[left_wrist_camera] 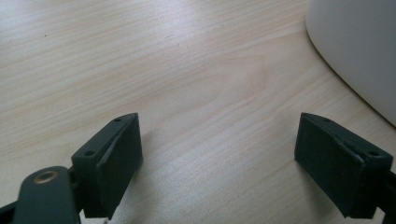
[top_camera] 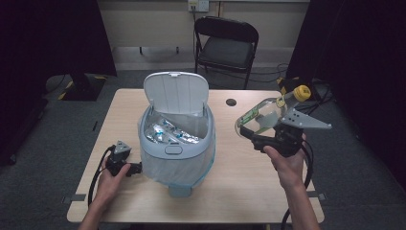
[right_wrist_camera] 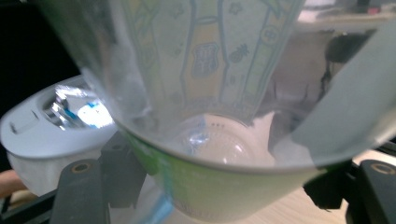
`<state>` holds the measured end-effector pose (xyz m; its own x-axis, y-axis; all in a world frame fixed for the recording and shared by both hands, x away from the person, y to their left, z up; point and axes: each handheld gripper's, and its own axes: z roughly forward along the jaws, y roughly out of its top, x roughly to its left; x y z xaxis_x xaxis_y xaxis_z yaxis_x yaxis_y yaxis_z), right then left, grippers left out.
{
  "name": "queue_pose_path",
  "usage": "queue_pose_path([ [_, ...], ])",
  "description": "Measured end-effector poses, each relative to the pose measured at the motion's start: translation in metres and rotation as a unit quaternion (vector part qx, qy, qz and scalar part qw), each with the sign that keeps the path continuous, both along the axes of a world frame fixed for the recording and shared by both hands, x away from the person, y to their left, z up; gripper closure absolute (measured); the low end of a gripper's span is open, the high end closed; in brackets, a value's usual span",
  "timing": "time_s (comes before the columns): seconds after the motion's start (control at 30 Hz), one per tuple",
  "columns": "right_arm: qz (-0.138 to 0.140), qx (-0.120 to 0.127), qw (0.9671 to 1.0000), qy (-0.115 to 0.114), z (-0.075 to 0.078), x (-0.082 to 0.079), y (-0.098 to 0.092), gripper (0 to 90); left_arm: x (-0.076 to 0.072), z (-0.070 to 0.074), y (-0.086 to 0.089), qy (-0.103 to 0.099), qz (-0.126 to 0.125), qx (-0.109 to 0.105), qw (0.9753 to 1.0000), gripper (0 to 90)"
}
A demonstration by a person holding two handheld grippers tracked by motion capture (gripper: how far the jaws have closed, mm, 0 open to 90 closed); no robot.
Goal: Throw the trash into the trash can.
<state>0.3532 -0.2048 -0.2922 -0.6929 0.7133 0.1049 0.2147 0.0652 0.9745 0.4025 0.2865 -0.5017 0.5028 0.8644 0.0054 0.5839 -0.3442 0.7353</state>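
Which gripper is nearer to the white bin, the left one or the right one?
Left. The left gripper rests on the table right beside the white bin, open. The right gripper is held above the table farther from it, gripping a clear plastic bottle.

Bare table (top_camera: 249, 182) either side of the open-lidded bin (top_camera: 176, 143), its raised lid (top_camera: 176, 92) blocking the far side

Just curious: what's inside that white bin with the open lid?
Crumpled silvery packets with blue print lie in the white bin, on its plastic liner. Anything beneath them is covered, so I cannot tell how full it is.
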Motion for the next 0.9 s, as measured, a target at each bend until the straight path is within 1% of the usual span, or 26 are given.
queue_pose_path([
  [0.07,0.006,0.006,1.0,-0.005,0.006,-0.001,0.001,27.3,0.0,0.0,0.0,0.0,0.0,0.0,1.0,14.7],
  [0.1,0.006,0.006,1.0,-0.005,0.006,-0.001,0.001,27.3,0.0,0.0,0.0,0.0,0.0,0.0,1.0,14.7],
  [0.13,0.01,0.006,0.9999,-0.012,0.013,-0.001,0.002,27.3,0.0,0.0,0.0,0.0,0.0,0.0,1.0,14.7],
  [0.17,0.01,0.006,0.9999,-0.012,0.013,-0.001,0.002,27.3,0.0,0.0,0.0,0.0,0.0,0.0,1.0,14.7],
  [0.2,0.017,0.012,0.9996,-0.018,0.019,-0.001,0.004,27.2,0.0,0.0,0.0,0.0,0.0,0.0,1.0,14.7],
  [0.33,0.028,0.018,0.999,-0.029,0.032,-0.002,0.008,27.3,0.0,0.0,0.0,0.0,0.0,0.0,1.0,14.7],
  [0.37,0.028,0.018,0.999,-0.029,0.032,-0.002,0.008,27.3,0.0,0.0,0.0,0.0,0.0,0.0,1.0,14.7],
  [0.4,0.033,0.021,0.9987,-0.033,0.038,-0.001,0.011,27.3,0.0,0.0,0.0,0.0,0.0,0.0,1.0,14.6],
  [0.6,0.058,0.028,0.9971,-0.041,0.053,-0.002,0.023,27.2,0.0,0.0,0.0,0.0,0.0,0.0,1.0,14.7],
  [0.67,0.068,0.028,0.9962,-0.046,0.057,-0.001,0.029,27.3,0.0,0.0,0.0,0.0,0.0,0.0,1.0,14.7],
  [0.7,0.068,0.028,0.9962,-0.046,0.057,-0.001,0.029,27.3,0.0,0.0,0.0,0.0,0.0,0.0,1.0,14.7],
  [0.73,0.076,0.025,0.9957,-0.048,0.061,0.0,0.035,27.3,0.0,0.0,0.0,0.0,0.0,0.0,1.0,14.7],
  [0.8,0.085,0.027,0.9948,-0.048,0.064,0.0,0.042,27.3,0.0,0.0,0.0,0.0,0.0,0.0,1.0,14.7],
  [0.9,0.092,0.026,0.9938,-0.056,0.068,0.001,0.05,27.3,0.0,0.0,0.0,0.0,0.0,0.0,1.0,14.7],
])
